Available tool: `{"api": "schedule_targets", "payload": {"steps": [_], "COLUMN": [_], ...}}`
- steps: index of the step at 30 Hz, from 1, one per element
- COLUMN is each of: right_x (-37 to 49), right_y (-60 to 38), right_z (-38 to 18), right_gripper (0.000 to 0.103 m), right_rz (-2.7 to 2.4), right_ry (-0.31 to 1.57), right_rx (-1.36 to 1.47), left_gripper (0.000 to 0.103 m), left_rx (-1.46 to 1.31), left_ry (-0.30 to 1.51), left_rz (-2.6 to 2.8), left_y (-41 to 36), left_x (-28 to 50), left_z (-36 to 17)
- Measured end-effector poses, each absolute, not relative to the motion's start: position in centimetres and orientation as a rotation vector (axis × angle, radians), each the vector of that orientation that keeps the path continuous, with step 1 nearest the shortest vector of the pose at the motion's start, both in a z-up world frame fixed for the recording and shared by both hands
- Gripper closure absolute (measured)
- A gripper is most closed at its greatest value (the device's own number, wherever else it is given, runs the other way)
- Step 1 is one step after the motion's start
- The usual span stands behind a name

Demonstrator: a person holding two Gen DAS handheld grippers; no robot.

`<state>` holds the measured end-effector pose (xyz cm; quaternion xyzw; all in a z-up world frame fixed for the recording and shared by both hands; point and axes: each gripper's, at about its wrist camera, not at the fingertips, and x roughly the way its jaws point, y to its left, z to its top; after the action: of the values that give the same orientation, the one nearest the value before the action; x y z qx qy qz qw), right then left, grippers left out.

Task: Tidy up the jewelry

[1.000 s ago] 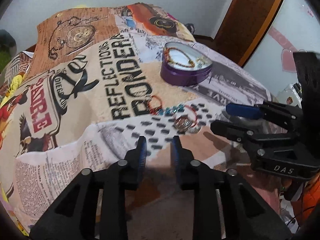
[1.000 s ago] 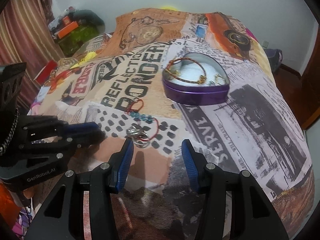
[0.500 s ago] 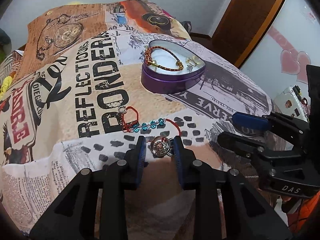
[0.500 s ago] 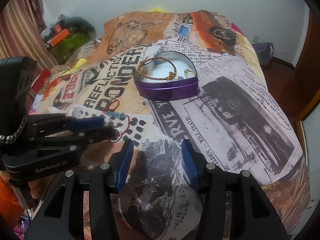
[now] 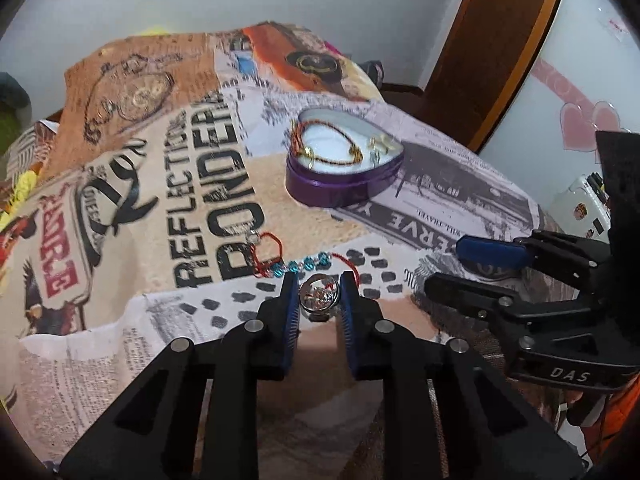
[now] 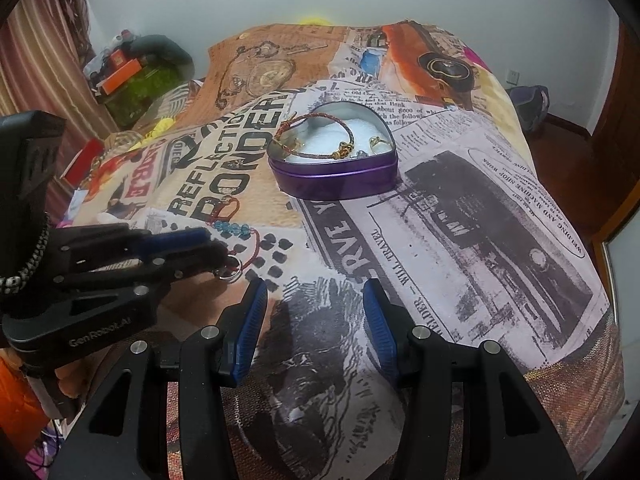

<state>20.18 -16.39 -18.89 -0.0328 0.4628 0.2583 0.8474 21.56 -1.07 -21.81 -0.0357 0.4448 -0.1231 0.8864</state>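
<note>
Landmark: I place everything from the purple heart-shaped tin (image 5: 345, 176), which sits open on the newspaper-print bedspread (image 5: 132, 216) of the bed.

Left tongs: my left tongs (image 5: 319, 285) now straddle the silver round pendant (image 5: 318, 295); a second ago that pendant lay ahead of the tips, on the tin's side of them. The blue pads (image 5: 289, 312) stand just beside it on either flank, slightly apart, and I cannot see firm contact, so I judge them not yet clamped.

Right tongs: my right tongs (image 6: 315, 300) hang wide apart and empty over the bedspread, nearer to me than the tin. A second ago they pointed at the pendant; they have since swung clear of it.

Task item: the pendant lies on the bed, well short of the tin. It is strung on a red cord bracelet with blue beads (image 5: 298, 266), which trails from the pendant towards the tin.

In the tin: a brown braided bracelet with gold beads (image 6: 320, 140) and a small gold ring (image 6: 378, 142) already rest on its white lining.

Meaning: the pick has passed to the left side. I judge this the closing step of the grasp; after it comes a lift and a carry to the tin.

Risk: the cord may drag or snag the tin's rim.
</note>
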Motion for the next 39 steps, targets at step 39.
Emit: {"api": "schedule_targets", "payload": {"steps": [39], "right_x": [19.6], "right_y": [-9.0], "right_z": [-18.0], "right_gripper": [0.090], "right_rz": [0.674], "right_ry": [0.926], "right_rx": [-0.258], "left_gripper": [0.084], "left_rx": [-0.094], "left_ry": [0.848], "left_rz": [-0.174], "left_y": [3.4], "left_x": [18.3], "left_z": [-19.9]}}
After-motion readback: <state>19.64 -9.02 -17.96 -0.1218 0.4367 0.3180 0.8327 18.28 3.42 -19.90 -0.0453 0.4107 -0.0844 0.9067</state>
